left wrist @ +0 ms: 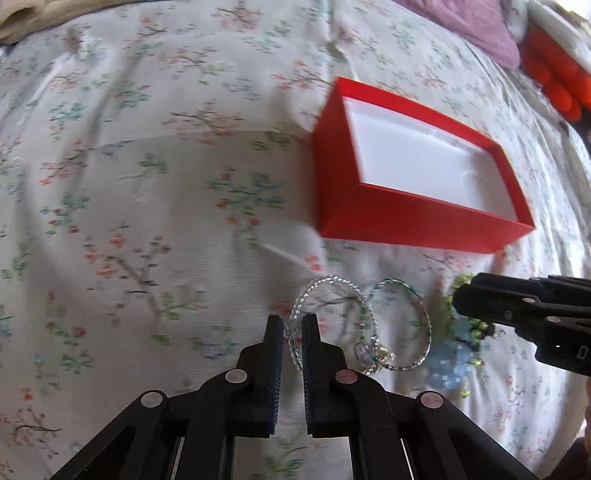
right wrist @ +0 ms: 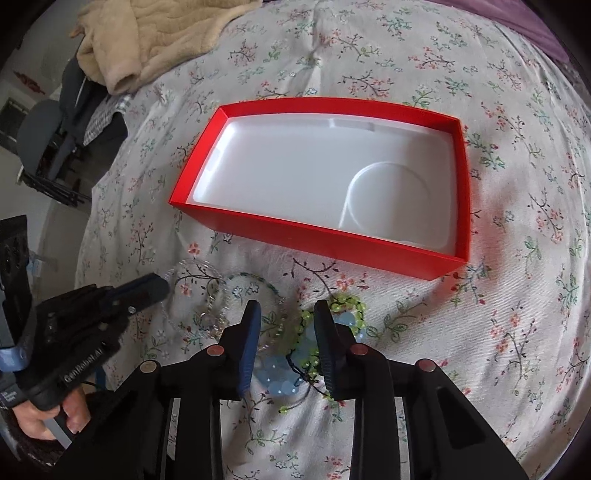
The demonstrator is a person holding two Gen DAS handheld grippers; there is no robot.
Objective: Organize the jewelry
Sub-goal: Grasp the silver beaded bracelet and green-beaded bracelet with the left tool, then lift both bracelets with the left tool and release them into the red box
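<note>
A red box (left wrist: pixel 402 221) with a white empty inside lies on the floral bedsheet; it also shows in the right wrist view (right wrist: pixel 314 236). In front of it lie a clear twisted bangle (left wrist: pixel 334 284), a teal-tinted bangle (left wrist: pixel 424 332), a green bead bracelet (right wrist: pixel 347 304) and a pale blue bead bracelet (left wrist: pixel 448 365). My left gripper (left wrist: pixel 292 332) is shut on the near edge of the clear twisted bangle, low over the sheet. My right gripper (right wrist: pixel 286 314) is open, its fingers either side of the green and blue bead bracelets.
A beige blanket (right wrist: pixel 147 40) lies at the bed's far left, with a chair (right wrist: pixel 44 122) beyond the edge. Purple fabric (left wrist: pixel 476 26) and orange items (left wrist: pixel 554 74) sit at the far right. The floral bedsheet (left wrist: pixel 147 184) spreads to the left of the box.
</note>
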